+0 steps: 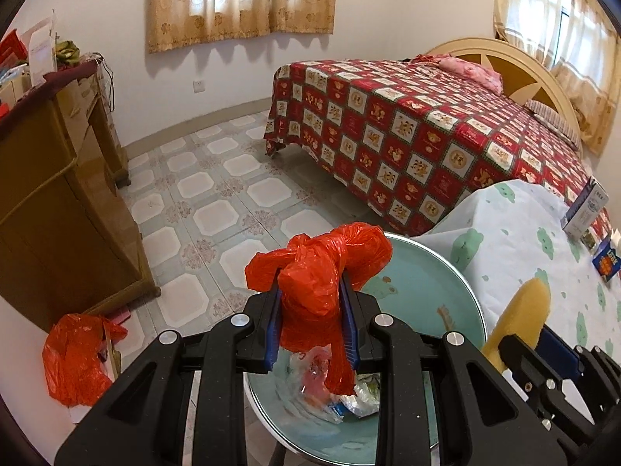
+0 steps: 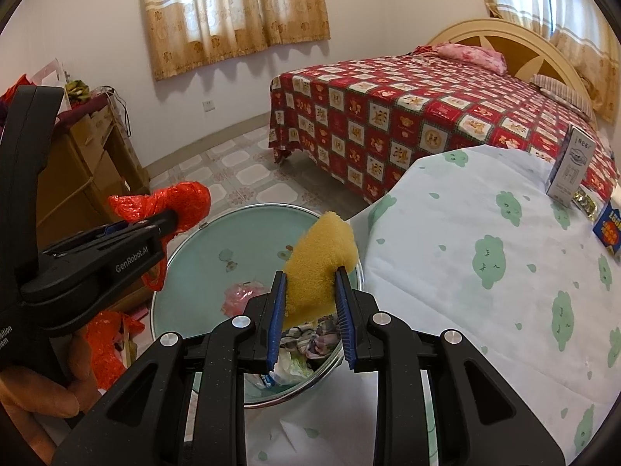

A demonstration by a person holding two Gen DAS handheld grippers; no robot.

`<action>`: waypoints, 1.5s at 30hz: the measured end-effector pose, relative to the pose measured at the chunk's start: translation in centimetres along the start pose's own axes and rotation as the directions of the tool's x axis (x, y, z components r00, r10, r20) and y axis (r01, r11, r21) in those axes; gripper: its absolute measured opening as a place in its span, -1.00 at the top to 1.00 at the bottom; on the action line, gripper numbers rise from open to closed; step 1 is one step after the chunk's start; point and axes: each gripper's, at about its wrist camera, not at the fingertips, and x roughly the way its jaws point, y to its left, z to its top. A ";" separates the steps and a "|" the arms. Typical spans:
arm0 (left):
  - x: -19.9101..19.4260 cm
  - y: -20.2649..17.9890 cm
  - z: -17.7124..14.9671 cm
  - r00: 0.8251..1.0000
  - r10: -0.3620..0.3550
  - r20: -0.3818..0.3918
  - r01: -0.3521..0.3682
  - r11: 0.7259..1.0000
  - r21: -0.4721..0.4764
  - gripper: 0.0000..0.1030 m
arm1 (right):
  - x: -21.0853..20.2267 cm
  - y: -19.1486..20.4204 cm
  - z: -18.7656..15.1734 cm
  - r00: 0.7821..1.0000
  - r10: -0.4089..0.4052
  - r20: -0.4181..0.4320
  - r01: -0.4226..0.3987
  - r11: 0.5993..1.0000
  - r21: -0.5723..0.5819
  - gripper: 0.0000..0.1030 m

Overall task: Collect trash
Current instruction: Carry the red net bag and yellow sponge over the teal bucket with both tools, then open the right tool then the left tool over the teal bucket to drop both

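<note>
The red bag (image 1: pixel 314 291) sits squeezed between the left gripper (image 1: pixel 310 322) jaws, its long side running up and down. The green bin (image 1: pixel 427 291) waits right under it. Beside it, the right gripper (image 2: pixel 310 310) pinches the yellow sponge (image 2: pixel 318 268), also over the bin's edge.
</note>
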 end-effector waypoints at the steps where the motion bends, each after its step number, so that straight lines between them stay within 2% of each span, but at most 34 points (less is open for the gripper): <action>1: 0.3 0.2 -0.1 1.000 0.002 -0.007 -0.002 1.000 -0.002 0.50 | 0.2 0.1 0.0 1.000 -0.003 -0.004 0.003 1.000 -0.006 0.50; 12: 2.1 1.6 -0.6 0.998 0.016 -0.058 -0.018 0.999 -0.039 0.50 | 2.9 0.8 0.4 0.999 -0.018 -0.041 0.014 0.997 -0.076 0.49; 24: 2.7 2.8 -0.4 0.997 0.028 -0.075 -0.034 0.997 -0.072 0.50 | 7.1 2.3 1.1 0.990 0.019 -0.141 -0.043 0.984 -0.171 0.43; 29: 2.6 2.6 -0.4 0.997 0.029 -0.072 -0.034 0.997 -0.067 0.50 | 6.7 2.4 1.0 0.991 0.008 -0.133 -0.031 0.986 -0.167 0.24; 35: 2.5 2.5 -0.4 0.997 0.029 -0.068 -0.033 0.998 -0.062 0.50 | 6.1 2.5 0.2 0.995 0.012 -0.104 -0.028 0.988 -0.153 0.23; 41: 2.3 2.5 -0.4 0.998 0.029 -0.063 -0.033 0.997 -0.064 0.50 | 6.5 2.2 0.9 0.993 0.011 -0.121 -0.031 0.986 -0.163 0.24; 45: 2.3 2.4 -0.4 0.997 0.028 -0.067 -0.032 0.998 -0.059 0.50 | 5.7 1.8 1.2 0.994 0.016 -0.104 -0.030 0.991 -0.133 0.21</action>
